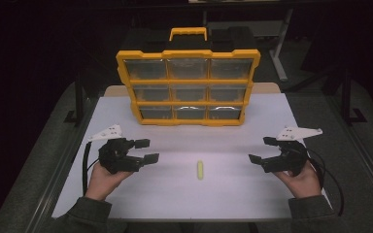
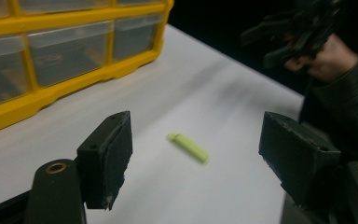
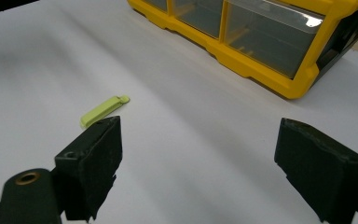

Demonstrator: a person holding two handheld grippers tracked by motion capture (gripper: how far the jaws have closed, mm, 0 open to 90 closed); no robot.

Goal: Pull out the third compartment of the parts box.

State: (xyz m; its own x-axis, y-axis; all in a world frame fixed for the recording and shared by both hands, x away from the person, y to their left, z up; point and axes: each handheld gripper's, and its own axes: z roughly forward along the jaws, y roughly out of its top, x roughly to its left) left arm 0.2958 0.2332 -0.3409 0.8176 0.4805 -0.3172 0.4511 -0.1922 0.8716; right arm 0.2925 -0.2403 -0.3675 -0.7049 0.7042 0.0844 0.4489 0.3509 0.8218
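A small yellow-green stick [image 1: 200, 170] lies flat on the white table [image 1: 233, 196], midway between my two grippers. My left gripper [image 1: 151, 149] is held at the left, open and empty, its jaws pointing right toward the stick. In the left gripper view the stick [image 2: 189, 148] lies a short way beyond the open gripper [image 2: 195, 128]. My right gripper [image 1: 257, 149] is held at the right, open and empty, pointing left. In the right gripper view the stick [image 3: 103, 111] lies just past the left jaw of the open gripper [image 3: 200, 140].
A yellow organizer case [image 1: 188, 87] with clear drawers stands upright at the back of the table, its handle on top. The case [image 2: 51, 56] is close in the left gripper view, where the right gripper [image 2: 268, 44] shows farther off. Dark floor surrounds the table.
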